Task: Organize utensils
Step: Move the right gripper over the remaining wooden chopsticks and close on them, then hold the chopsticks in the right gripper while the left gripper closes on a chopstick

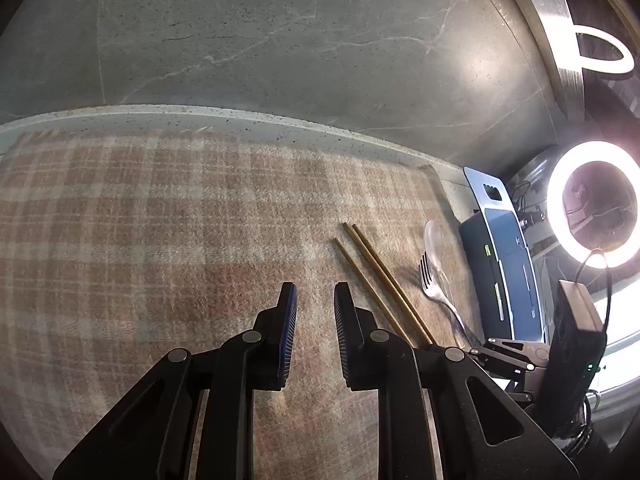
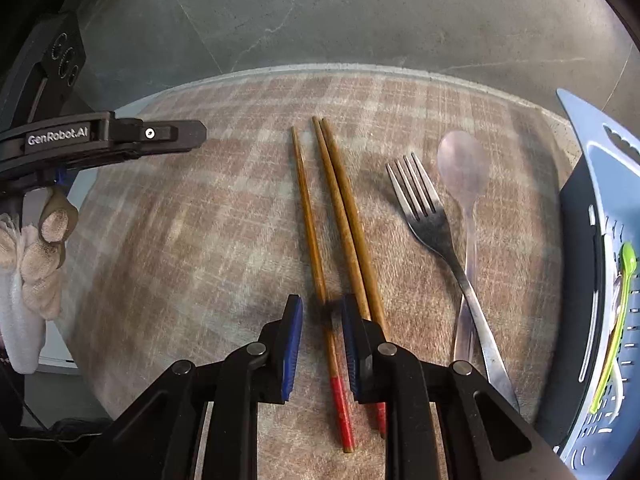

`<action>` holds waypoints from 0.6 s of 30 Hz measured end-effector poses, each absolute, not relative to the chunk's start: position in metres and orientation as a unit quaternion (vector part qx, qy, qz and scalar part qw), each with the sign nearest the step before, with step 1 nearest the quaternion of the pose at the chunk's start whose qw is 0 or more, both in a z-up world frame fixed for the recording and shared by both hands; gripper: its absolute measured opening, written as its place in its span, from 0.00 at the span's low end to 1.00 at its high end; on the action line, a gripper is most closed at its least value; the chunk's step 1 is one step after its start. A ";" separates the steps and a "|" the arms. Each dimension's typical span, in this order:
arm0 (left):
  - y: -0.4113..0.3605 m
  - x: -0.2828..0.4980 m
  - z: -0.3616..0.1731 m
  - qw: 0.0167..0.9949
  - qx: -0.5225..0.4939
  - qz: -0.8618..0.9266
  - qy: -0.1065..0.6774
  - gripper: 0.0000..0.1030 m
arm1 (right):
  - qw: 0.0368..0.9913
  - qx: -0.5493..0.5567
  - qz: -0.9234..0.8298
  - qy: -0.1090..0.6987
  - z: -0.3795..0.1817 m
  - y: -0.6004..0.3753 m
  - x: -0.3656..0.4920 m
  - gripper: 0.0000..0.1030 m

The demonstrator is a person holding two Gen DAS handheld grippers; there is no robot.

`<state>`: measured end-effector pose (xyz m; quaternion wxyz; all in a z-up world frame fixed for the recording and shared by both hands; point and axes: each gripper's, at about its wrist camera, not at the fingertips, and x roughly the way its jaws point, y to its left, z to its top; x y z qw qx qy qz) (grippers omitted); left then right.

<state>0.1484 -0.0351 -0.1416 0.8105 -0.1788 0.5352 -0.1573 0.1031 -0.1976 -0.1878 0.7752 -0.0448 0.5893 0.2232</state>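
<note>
Black tool (image 2: 318,344) with blue pads, silver rivets, "GenRobot.AI" lettering; white glove (image 2: 38,256).

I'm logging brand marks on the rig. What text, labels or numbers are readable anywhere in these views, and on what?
"GenRobot.AI": white lettering on the black arm of the left gripper, seen in the right wrist view.
Nothing else is readable: the chopsticks, fork, spoon and blue basket show no lettering.

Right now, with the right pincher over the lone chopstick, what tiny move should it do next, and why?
Probably squeeze shut. The right gripper has its pads on either side of the single chopstick, but a gap shows on both sides. The other two chopsticks lie just outside its right pad, so closing gently should take only the one.
</note>
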 end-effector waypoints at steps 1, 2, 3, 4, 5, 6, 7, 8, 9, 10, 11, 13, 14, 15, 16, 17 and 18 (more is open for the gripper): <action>-0.037 0.149 -0.142 0.809 -0.179 -0.159 0.537 0.17 | 0.775 -0.042 0.222 0.590 -0.189 -0.198 0.103 0.18; -0.039 0.149 -0.142 0.807 -0.179 -0.162 0.538 0.17 | 0.775 -0.038 0.224 0.590 -0.188 -0.199 0.104 0.18; -0.042 0.149 -0.142 0.806 -0.178 -0.165 0.540 0.17 | 0.775 -0.031 0.227 0.589 -0.186 -0.200 0.104 0.18; -0.045 0.148 -0.142 0.806 -0.174 -0.167 0.540 0.17 | 0.776 -0.021 0.235 0.585 -0.183 -0.202 0.103 0.18; -0.046 0.148 -0.142 0.806 -0.172 -0.167 0.541 0.17 | 0.780 -0.016 0.238 0.579 -0.178 -0.204 0.101 0.18; -0.049 0.148 -0.142 0.805 -0.172 -0.169 0.541 0.17 | 0.786 -0.017 0.235 0.571 -0.173 -0.206 0.100 0.18; -0.052 0.147 -0.143 0.804 -0.174 -0.172 0.543 0.17 | 0.789 -0.015 0.230 0.569 -0.171 -0.209 0.101 0.18; -0.054 0.147 -0.144 0.802 -0.175 -0.175 0.543 0.17 | 0.789 -0.009 0.228 0.570 -0.170 -0.212 0.102 0.18; -0.057 0.147 -0.144 0.801 -0.177 -0.176 0.544 0.17 | 0.786 -0.001 0.227 0.575 -0.172 -0.215 0.104 0.17; -0.061 0.147 -0.145 0.799 -0.180 -0.179 0.545 0.15 | 0.781 0.006 0.225 0.582 -0.174 -0.216 0.107 0.17; -0.064 0.147 -0.146 0.796 -0.181 -0.184 0.548 0.15 | 0.777 0.009 0.223 0.588 -0.178 -0.217 0.110 0.13; -0.074 0.147 -0.149 0.789 -0.184 -0.194 0.554 0.15 | 0.776 0.008 0.222 0.591 -0.181 -0.217 0.112 0.06; -0.080 0.148 -0.151 0.784 -0.187 -0.198 0.558 0.15 | 0.775 0.011 0.223 0.591 -0.182 -0.218 0.113 0.06; -0.083 0.148 -0.152 0.779 -0.192 -0.201 0.562 0.15 | 0.774 0.011 0.224 0.591 -0.182 -0.218 0.113 0.06; -0.087 0.149 -0.155 0.773 -0.198 -0.204 0.567 0.15 | 0.773 0.009 0.226 0.592 -0.183 -0.217 0.113 0.06; -0.091 0.150 -0.157 0.767 -0.205 -0.207 0.572 0.15 | 0.771 0.007 0.228 0.594 -0.184 -0.216 0.113 0.06; -0.097 0.151 -0.160 0.760 -0.210 -0.209 0.578 0.15 | 0.769 0.004 0.230 0.597 -0.185 -0.215 0.112 0.06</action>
